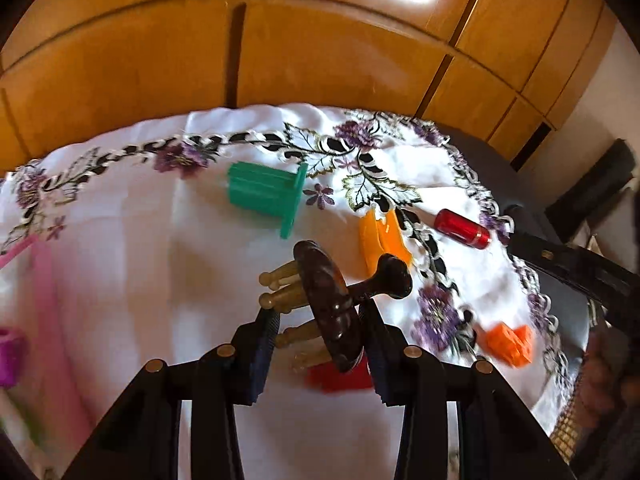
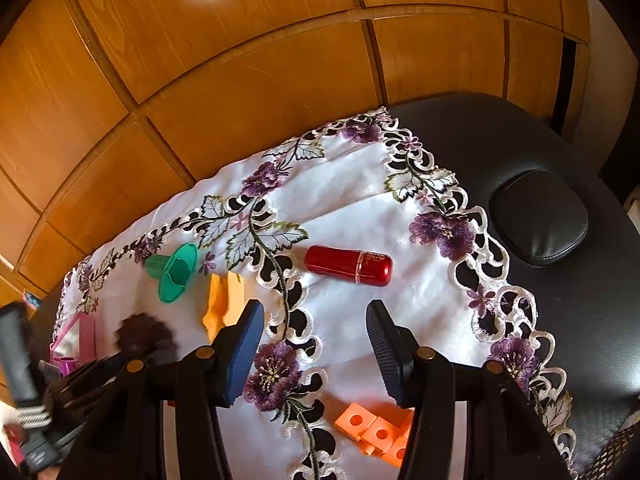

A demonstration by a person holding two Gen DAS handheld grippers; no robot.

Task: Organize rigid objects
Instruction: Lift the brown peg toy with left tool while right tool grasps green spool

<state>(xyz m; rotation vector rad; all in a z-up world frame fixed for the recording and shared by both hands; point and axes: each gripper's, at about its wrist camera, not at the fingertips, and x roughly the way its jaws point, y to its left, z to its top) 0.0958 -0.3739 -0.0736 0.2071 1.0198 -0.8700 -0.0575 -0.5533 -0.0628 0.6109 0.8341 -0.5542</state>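
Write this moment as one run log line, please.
left gripper: around dark wooden massager, grip unclear | right gripper: open, empty, above tablecloth | red cylinder: lying untouched

Home interior: an embroidered white tablecloth (image 2: 360, 216) covers a black padded surface (image 2: 520, 152); wooden cabinet doors (image 2: 240, 80) fill the upper frame.

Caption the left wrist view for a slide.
Left gripper straddles a dark wooden massager above the embroidered cloth.

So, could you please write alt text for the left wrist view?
The left gripper closes around a dark wooden massager with pale pegs, above a white embroidered cloth holding a green spool, a red tube and orange pieces.
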